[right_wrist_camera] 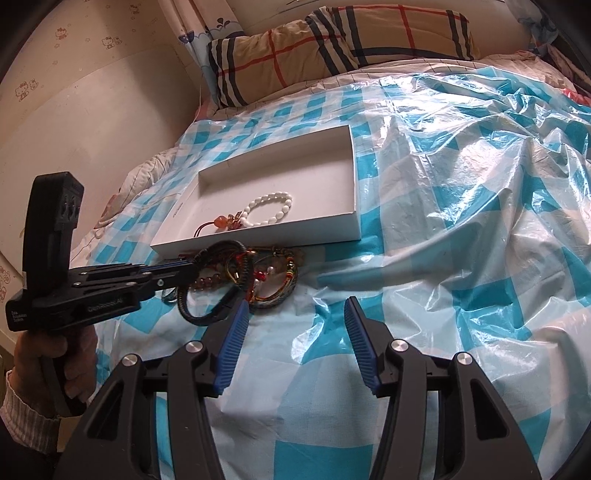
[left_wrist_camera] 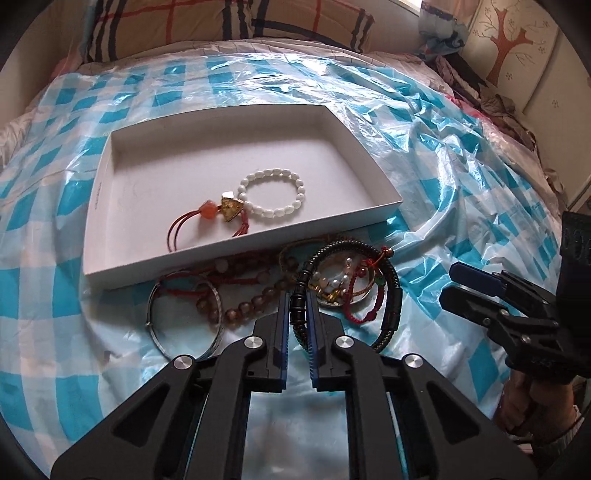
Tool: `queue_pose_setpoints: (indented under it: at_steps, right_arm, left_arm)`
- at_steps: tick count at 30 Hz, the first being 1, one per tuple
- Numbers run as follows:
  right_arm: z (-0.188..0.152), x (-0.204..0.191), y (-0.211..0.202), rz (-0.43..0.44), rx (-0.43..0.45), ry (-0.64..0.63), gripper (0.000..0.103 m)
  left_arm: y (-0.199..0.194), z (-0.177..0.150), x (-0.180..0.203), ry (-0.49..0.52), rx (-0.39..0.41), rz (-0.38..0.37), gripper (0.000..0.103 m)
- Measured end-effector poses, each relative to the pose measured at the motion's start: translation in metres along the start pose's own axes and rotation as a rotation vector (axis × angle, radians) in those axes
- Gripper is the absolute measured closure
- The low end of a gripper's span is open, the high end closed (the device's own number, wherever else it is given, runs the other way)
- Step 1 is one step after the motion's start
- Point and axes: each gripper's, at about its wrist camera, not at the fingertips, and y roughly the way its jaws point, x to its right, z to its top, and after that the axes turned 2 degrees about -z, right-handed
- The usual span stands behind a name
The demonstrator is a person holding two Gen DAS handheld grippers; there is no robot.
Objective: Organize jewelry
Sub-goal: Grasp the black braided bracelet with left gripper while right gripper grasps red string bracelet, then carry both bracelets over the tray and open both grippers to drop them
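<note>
A white shallow box (left_wrist_camera: 110,206) (right_wrist_camera: 354,177) lies on the bed. In it are a white bead bracelet (left_wrist_camera: 273,195) (right_wrist_camera: 269,208) and a red-cord charm with an orange bead (left_wrist_camera: 218,216) (right_wrist_camera: 221,225). A pile of bracelets (left_wrist_camera: 258,284) (right_wrist_camera: 273,284) lies just in front of the box. My left gripper (left_wrist_camera: 298,295) (right_wrist_camera: 192,271) is shut on a black braided bracelet (left_wrist_camera: 391,291) (right_wrist_camera: 207,317) at the pile. My right gripper (right_wrist_camera: 295,317) (left_wrist_camera: 454,284) is open and empty, to the right of the pile.
A blue-and-white checked plastic sheet (left_wrist_camera: 461,184) (right_wrist_camera: 461,221) covers the bed, crumpled at the right. A plaid pillow (left_wrist_camera: 229,22) (right_wrist_camera: 332,48) lies at the head. A silver bangle (left_wrist_camera: 218,332) and brown beads (left_wrist_camera: 243,306) lie at the pile's left.
</note>
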Motion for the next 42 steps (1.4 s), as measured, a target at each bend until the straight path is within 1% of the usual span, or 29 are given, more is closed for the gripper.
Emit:
queue_pose_setpoints:
  at_steps: [3,5,8,11,17,20,22,26,31,33,34,35,38,42]
  right_arm:
    - [0.001,-0.009,0.007,0.007,-0.015,-0.025,0.05]
    - [0.003,-0.017,0.012,0.017,-0.028,-0.05,0.05]
    - [0.004,-0.035,0.021,0.03,-0.058,-0.125,0.05]
    - [0.002,-0.052,0.033,0.047,-0.103,-0.198,0.05]
    - [-0.001,-0.082,0.055,0.09,-0.167,-0.301,0.05]
    - [-0.001,-0.088,0.069,0.083,-0.198,-0.308,0.05]
    - [0.001,-0.087,0.077,0.069,-0.213,-0.294,0.05]
    - [0.006,-0.083,0.093,0.067,-0.235,-0.264,0.05]
    - [0.01,-0.094,0.106,0.042,-0.242,-0.313,0.05]
    - [0.01,-0.094,0.105,0.043,-0.241,-0.323,0.066]
    - [0.01,-0.092,0.103,0.054,-0.243,-0.314,0.079]
    - [0.01,-0.09,0.101,0.061,-0.243,-0.304,0.084]
    - [0.005,-0.089,0.088,0.065,-0.228,-0.283,0.086]
    - [0.001,-0.082,0.054,0.069,-0.177,-0.228,0.086]
  left_arm:
    - [-0.013,-0.017,-0.022,-0.063,-0.003,-0.014,0.095]
    - [-0.016,-0.027,-0.034,-0.096,-0.01,-0.007,0.095]
    - [-0.018,-0.037,-0.046,-0.135,-0.011,-0.008,0.095]
    - [-0.021,-0.041,-0.054,-0.17,0.002,-0.022,0.095]
    - [-0.034,-0.045,-0.065,-0.198,0.035,-0.017,0.095]
    - [-0.041,-0.046,-0.072,-0.21,0.049,-0.014,0.095]
    - [-0.044,-0.047,-0.076,-0.217,0.054,-0.013,0.095]
    - [-0.048,-0.05,-0.082,-0.227,0.063,-0.02,0.095]
    - [-0.048,-0.051,-0.081,-0.23,0.067,-0.033,0.095]
    - [-0.049,-0.052,-0.081,-0.231,0.07,-0.035,0.095]
    - [-0.05,-0.052,-0.08,-0.231,0.072,-0.035,0.095]
    - [-0.05,-0.053,-0.08,-0.23,0.073,-0.034,0.095]
    - [-0.054,-0.053,-0.076,-0.224,0.076,-0.036,0.095]
    - [-0.062,-0.054,-0.064,-0.202,0.082,-0.041,0.095]
